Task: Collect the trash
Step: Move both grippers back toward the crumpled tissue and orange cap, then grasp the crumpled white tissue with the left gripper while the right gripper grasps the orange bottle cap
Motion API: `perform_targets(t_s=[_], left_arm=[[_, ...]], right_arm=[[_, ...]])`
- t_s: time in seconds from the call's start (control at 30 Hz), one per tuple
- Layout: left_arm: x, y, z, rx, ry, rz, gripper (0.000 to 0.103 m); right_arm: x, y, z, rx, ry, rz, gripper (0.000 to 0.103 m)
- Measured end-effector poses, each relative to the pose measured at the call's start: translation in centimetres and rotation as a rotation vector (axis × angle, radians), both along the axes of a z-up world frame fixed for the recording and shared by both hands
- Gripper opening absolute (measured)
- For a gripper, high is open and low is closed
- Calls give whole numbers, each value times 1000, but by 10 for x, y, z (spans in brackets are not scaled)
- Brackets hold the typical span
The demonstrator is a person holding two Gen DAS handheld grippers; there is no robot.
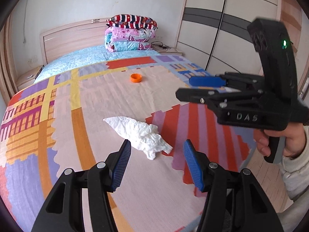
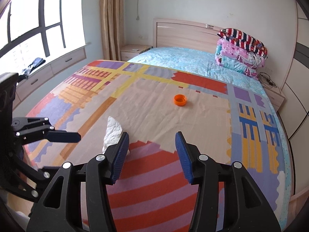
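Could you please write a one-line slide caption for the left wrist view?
Open left gripper approaches crumpled tissue on bed; orange cap lies beyond.

Patchwork-covered bed (image 2: 154, 100), bright window (image 2: 38, 19)

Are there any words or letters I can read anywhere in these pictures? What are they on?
"DAS": raised letters on the black body of the right gripper, seen from the left wrist camera.
No other readable text: the bedspread, folded quilts and orange cap show only patterns or plain colour.
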State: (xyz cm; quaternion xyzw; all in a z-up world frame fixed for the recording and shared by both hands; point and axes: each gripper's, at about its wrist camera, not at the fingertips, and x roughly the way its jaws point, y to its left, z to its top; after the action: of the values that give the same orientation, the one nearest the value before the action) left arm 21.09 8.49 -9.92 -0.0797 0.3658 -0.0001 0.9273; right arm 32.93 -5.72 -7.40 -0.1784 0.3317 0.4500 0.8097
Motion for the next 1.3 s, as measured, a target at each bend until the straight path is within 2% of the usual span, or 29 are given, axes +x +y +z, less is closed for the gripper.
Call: perform_targets(t_s=[0.4, 0.83, 1.07, 1.23, 1.27, 1.3], left_arm=[[26, 17, -24, -41, 40, 3, 54], [35, 23, -37, -78, 53, -16, 54], [39, 20, -37, -56, 60, -13, 54], [40, 16, -38, -28, 61, -4, 53], [40, 13, -39, -7, 63, 2, 51], [39, 12, -39, 11, 63, 6, 49]], right_arm=[[47, 40, -14, -53, -17, -3, 55], [101, 80, -42, -96, 37, -33, 55], [123, 88, -59, -112, 88, -57, 55], [134, 89, -59, -89, 110, -90, 54], [134, 90, -59, -88, 111, -89, 53], [134, 91, -59, -88, 112, -84, 47]])
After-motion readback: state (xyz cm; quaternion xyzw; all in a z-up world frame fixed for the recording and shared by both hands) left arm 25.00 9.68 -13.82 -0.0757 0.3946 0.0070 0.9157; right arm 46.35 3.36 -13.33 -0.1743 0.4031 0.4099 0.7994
